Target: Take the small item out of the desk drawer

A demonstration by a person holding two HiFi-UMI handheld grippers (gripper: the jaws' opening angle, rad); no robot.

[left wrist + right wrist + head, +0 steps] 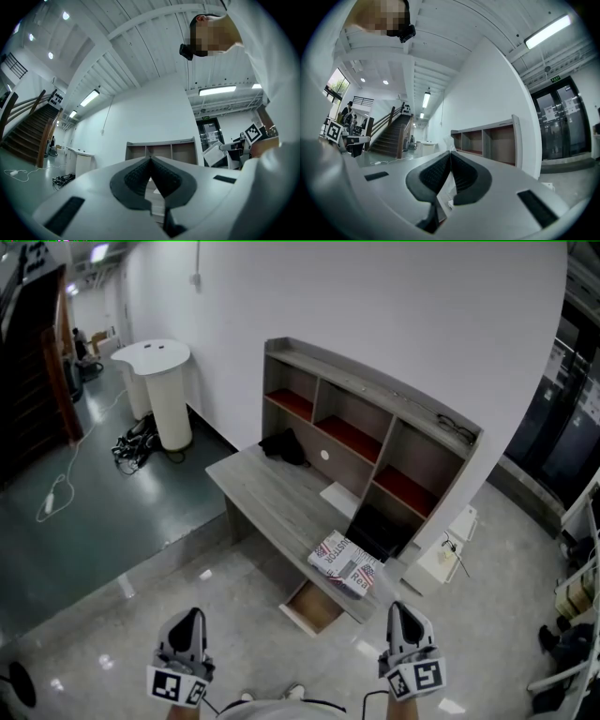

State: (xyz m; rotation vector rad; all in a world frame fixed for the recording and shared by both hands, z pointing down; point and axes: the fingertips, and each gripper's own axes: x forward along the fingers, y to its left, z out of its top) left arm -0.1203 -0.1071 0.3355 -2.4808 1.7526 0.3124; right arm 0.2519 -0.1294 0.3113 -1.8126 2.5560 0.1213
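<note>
As the hands are held: both sit low at the bottom edge of the head view, close to the person's body. The left gripper (189, 620) is on the left and the right gripper (405, 615) on the right. Their marker cubes face the camera and their tips point ahead toward the desk (272, 498).
Aim: each gripper's own view looks roughly level across the room at the desk's hutch (487, 140), which stands against the white wall (375, 315).
Small item: a thin clear plastic packet (448, 140) is in the right gripper, with one edge poking up just past the fingertips. It is too slight to make out in the head view.
Drawer: the drawer (312, 607) stands pulled out below the desk's front edge, under a red-and-white printed box (345, 563) lying on the desktop. It is ahead of and between the two grippers, nearer the right one and well apart from both, so the packet is clear of it.
Right gripper grip: the jaws are pressed together, pinching the packet between the ribbed pads.
Left gripper grip: the jaws are closed tip to tip, pad against pad, carrying no object.
</note>
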